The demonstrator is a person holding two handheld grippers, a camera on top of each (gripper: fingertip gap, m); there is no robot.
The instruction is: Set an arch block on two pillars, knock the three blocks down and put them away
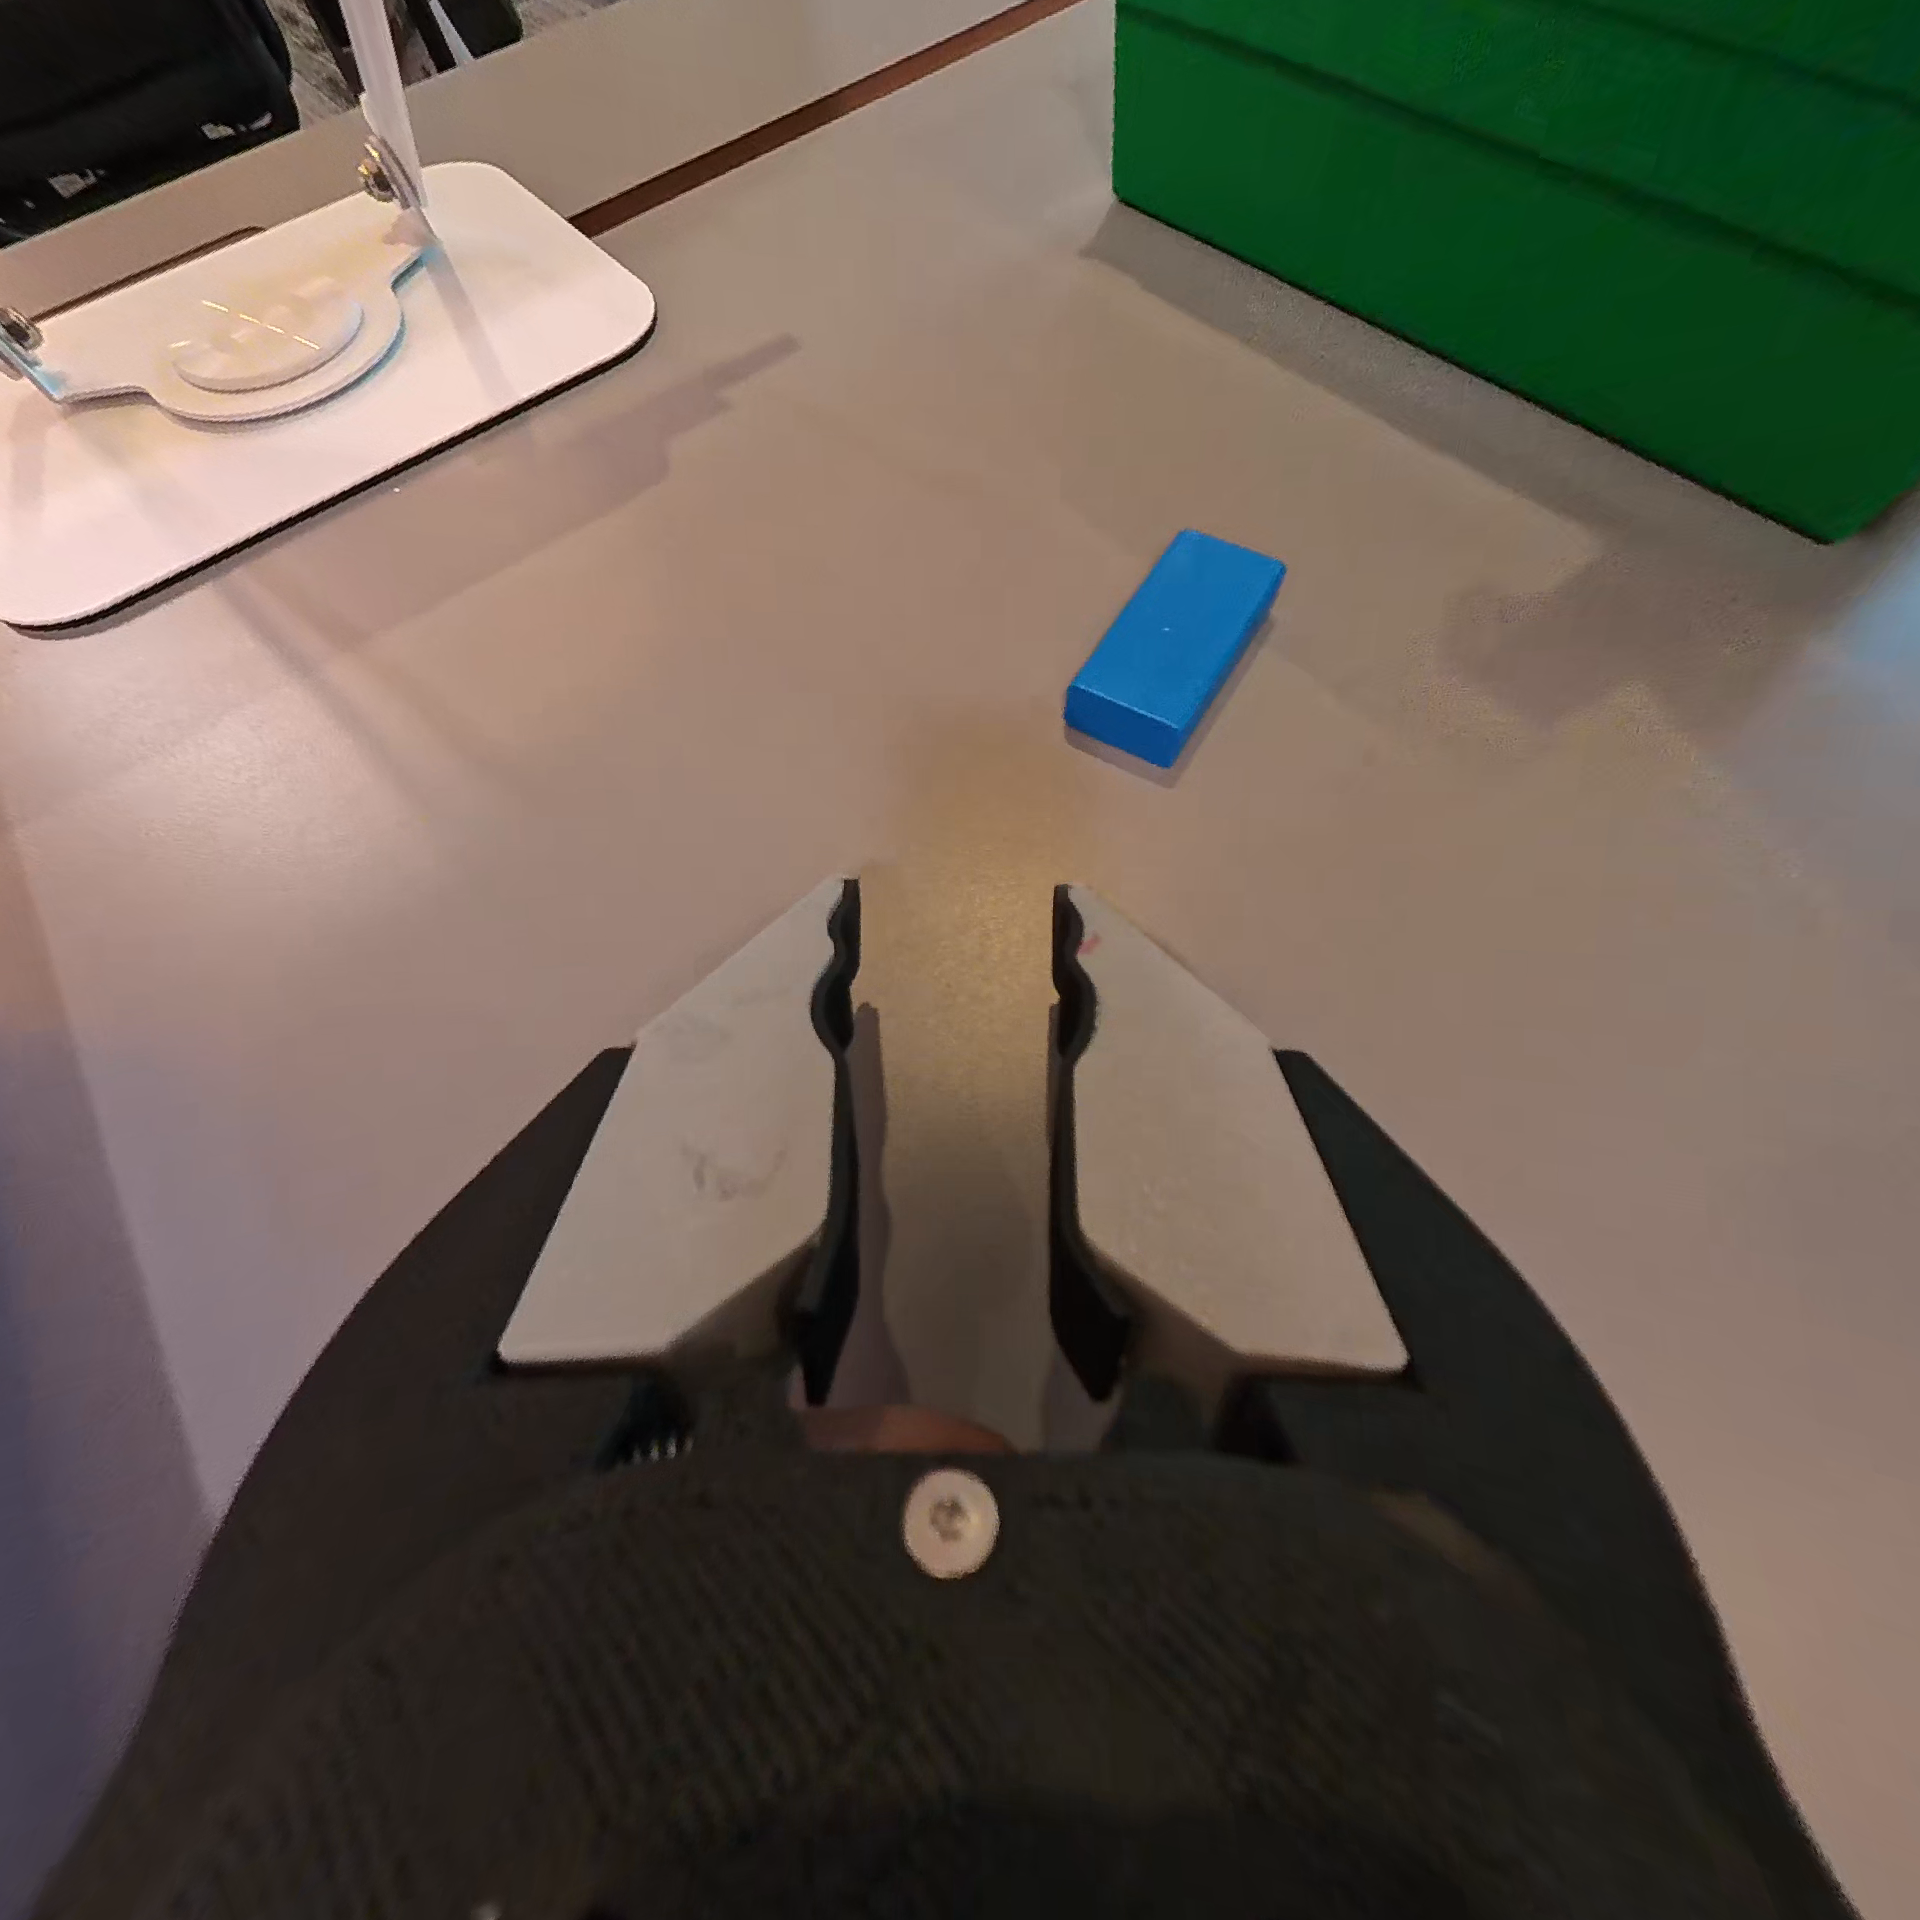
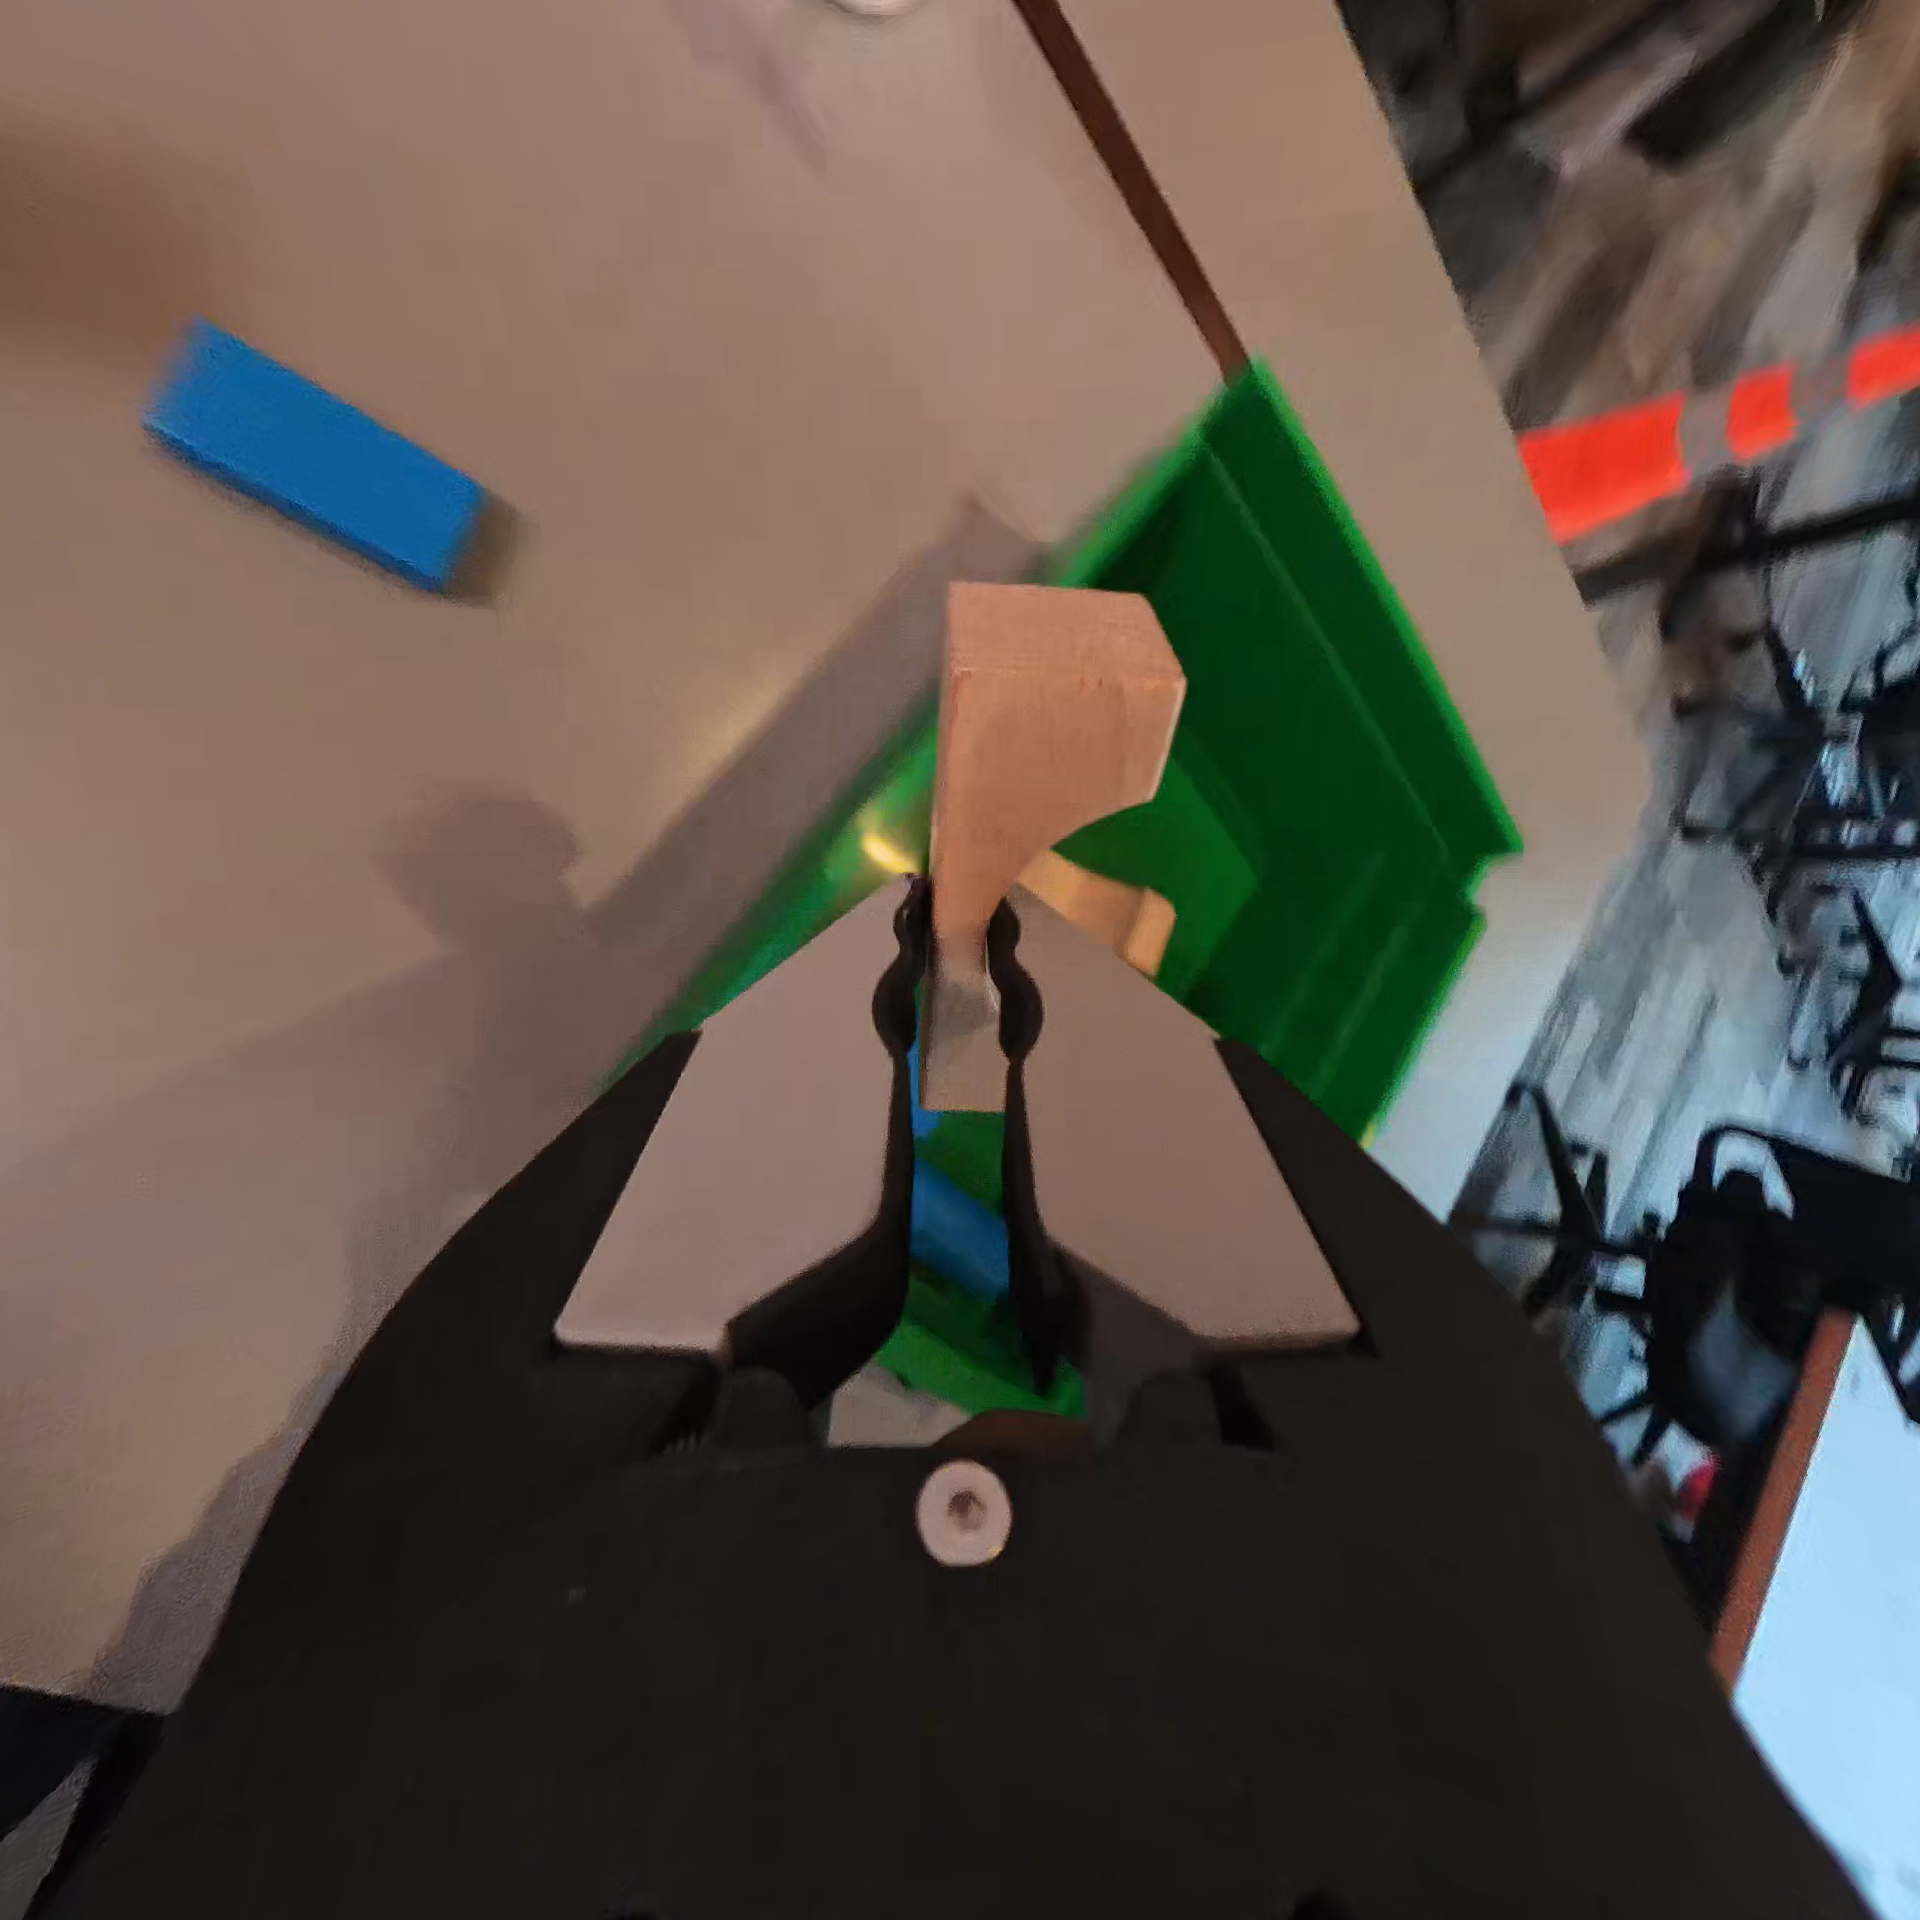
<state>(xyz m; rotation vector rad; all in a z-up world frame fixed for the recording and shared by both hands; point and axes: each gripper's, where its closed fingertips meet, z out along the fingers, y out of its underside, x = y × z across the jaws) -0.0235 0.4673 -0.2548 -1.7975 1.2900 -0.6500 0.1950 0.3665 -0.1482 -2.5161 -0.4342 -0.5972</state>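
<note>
A blue rectangular block lies flat on the grey table, ahead and right of my left gripper, which is open and empty above the table. The same block shows at the upper left of the right wrist view. My right gripper is shut on a plain wooden arch block and holds it over the open green box. Another blue block lies in the box beneath the fingers, partly hidden. A pale wooden piece shows in the box behind the arch.
The green box stands at the back right of the table. A white stand base sits at the back left. The table edge runs close beyond the box in the right wrist view, with chairs and floor past it. Tip to tip, the grippers are about 25 cm apart. To the pale wooden piece: right tips about 15 cm, left tips about 35 cm.
</note>
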